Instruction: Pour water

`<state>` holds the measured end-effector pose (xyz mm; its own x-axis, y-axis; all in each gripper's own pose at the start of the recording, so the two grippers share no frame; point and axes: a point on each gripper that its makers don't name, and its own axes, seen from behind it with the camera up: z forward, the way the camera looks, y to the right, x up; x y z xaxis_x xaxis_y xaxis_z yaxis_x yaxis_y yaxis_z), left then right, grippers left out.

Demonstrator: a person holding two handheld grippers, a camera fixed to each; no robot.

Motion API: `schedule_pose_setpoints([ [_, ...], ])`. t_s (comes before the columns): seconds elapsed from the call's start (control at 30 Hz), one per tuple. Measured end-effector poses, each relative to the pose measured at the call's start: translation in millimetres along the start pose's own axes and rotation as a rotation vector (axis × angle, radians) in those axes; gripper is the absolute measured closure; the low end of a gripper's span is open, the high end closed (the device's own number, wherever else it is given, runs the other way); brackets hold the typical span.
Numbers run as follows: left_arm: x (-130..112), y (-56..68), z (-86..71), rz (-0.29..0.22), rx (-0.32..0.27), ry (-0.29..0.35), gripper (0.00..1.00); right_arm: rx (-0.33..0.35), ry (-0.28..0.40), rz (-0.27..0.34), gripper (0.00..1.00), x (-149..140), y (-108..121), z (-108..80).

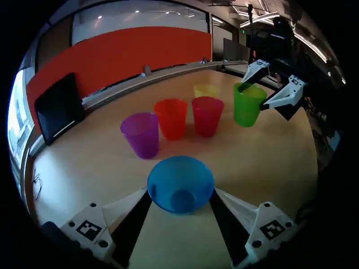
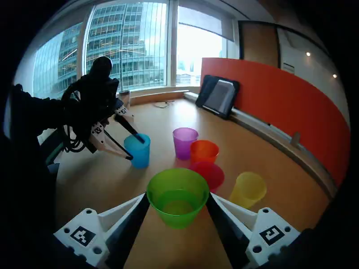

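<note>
Daylight pours through the windows [image 2: 130, 49] at the upper left of the right gripper view, and the panes near top centre are blown out to white. Against them the arm [image 2: 40, 112] at left is a near-black silhouette. The tabletop [image 2: 269, 152] carries a soft sheen, and the green cup [image 2: 177, 201] glows translucent at lower centre. The left gripper view is dimmer and warmer, lit by ceiling strips [image 1: 253, 19] at the upper right, with a sliver of white glare at the far left edge. The blue cup [image 1: 181, 184] at lower centre is evenly lit; the purple cup [image 1: 141, 134] behind it throws a faint, soft shadow. Both views bend straight lines toward the rim, where detail softens and darkens; the centres are sharp
</note>
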<state>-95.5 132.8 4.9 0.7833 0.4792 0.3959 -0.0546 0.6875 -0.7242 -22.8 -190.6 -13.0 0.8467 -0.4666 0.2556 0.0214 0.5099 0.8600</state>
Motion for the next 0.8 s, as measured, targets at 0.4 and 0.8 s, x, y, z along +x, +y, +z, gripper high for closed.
schedule_pose_setpoints([
  [0.4, -12.8, -1.6, -2.0, 0.001, 0.009, -0.037, 0.03, -0.01, -0.015, 0.002, 0.09, -11.1, 0.6, 3.6],
  [0.8, -21.0, -2.0, -14.5, 0.013, 0.04, -0.042, 0.03, -0.02, -0.047, -0.001, 0.09, -34.3, -0.3, 15.1],
])
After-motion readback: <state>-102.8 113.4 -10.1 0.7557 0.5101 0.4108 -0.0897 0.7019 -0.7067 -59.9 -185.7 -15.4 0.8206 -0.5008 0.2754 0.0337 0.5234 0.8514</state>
